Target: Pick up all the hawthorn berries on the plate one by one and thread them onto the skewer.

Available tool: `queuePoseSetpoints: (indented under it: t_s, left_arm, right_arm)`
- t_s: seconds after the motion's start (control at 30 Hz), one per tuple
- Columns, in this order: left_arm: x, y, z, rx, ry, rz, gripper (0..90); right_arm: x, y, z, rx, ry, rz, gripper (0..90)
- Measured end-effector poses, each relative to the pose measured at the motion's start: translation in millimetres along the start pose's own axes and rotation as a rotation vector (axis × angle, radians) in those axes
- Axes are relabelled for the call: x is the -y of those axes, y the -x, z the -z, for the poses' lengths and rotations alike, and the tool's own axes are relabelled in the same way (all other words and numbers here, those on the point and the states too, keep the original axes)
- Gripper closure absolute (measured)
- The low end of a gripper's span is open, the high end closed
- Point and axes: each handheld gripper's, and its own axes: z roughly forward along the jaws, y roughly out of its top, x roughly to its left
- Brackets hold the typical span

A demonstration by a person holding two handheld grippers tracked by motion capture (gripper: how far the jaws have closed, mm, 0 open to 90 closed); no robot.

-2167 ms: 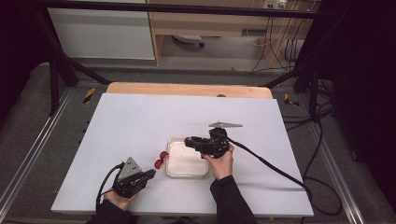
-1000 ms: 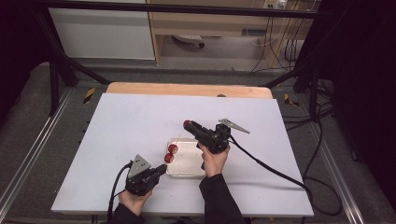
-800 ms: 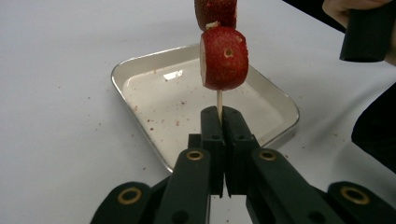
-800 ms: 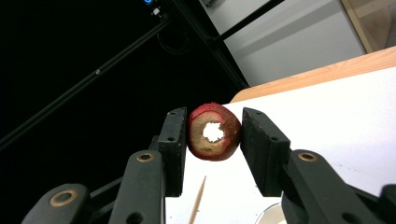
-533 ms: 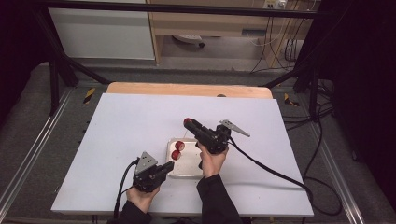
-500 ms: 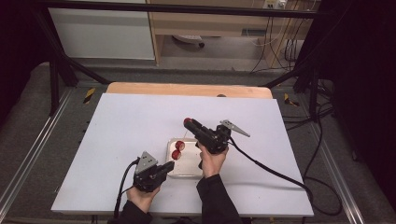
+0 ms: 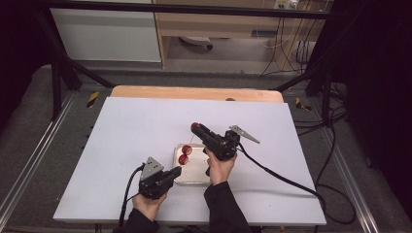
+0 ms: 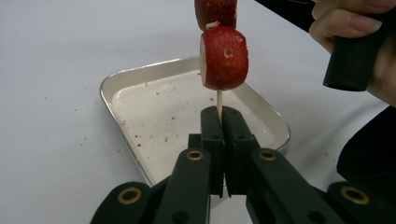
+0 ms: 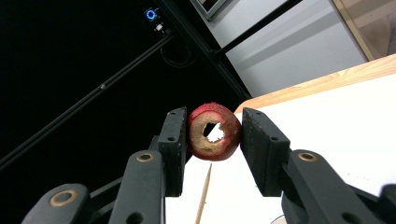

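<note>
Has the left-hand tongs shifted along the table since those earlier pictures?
Yes. The left tongs, shut on a thin wooden skewer, moved rightward, from left of the shallow white metal tray to its near-left corner.

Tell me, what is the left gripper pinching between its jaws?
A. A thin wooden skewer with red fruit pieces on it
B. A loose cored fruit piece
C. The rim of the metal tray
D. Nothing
A: the left gripper is shut on the skewer, with two red fruit pieces threaded above the jaws.

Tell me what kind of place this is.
Probably a lab recording station: a white table inside a black metal frame, loose cables on the floor, and hand-held grippers threading fruit slices over a metal tray.
</note>
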Motion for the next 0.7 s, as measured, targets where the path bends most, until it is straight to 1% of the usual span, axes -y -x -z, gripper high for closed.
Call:
queuePoseSetpoints:
  t_s: [0.3,0.7]
  left_arm:
    - [-0.1,-1.3,-0.6,-0.004,0.002,0.004,88.0]
    - [-3.8,1.9,-5.4,-0.006,0.027,0.043,88.1]
  right_arm:
    - [1.9,0.2,-0.4,-0.009,-0.010,-0.008,62.5]
    - [10.2,-0.6,-1.0,-0.022,-0.020,-0.039,62.6]
